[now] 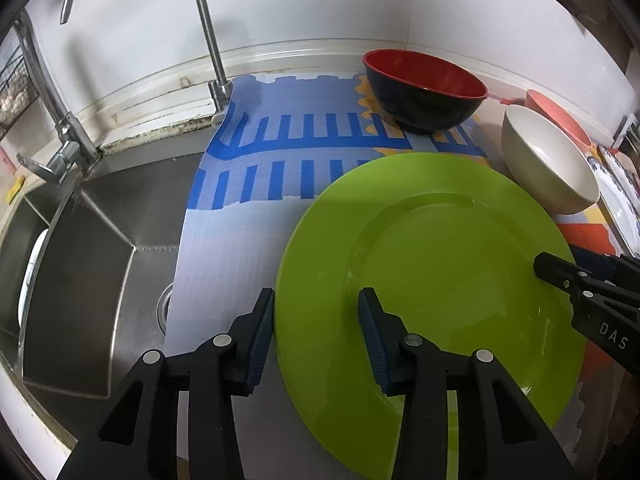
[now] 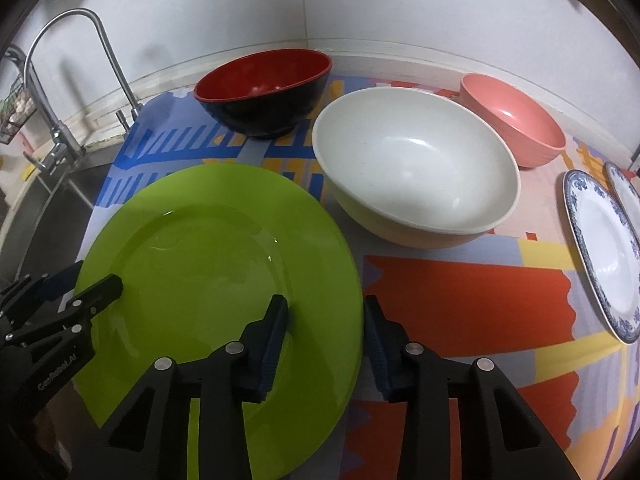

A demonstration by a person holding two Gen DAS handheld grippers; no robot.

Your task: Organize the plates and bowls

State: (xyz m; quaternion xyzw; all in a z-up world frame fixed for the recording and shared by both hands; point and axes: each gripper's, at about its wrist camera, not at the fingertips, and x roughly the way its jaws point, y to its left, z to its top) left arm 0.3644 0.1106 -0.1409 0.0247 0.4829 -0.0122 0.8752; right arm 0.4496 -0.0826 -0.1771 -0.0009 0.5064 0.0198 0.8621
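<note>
Left wrist: my left claw (image 1: 316, 336) straddles plate (image 1: 432, 280) near rim, pads not visibly pressing. Right claw (image 2: 326, 338) likewise on opposite rim. Beyond: white bowl (image 2: 416, 172), red bowl (image 2: 264, 88), pink bowl (image 2: 516, 116).

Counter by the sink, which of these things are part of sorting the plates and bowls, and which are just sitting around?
Part of the job:
green plate, its rim between the jaws of the left gripper and the right gripper
red and black bowl
cream bowl
pink bowl
blue-patterned plates

Just there:
faucet
sink
patterned mat
wire basket
</note>
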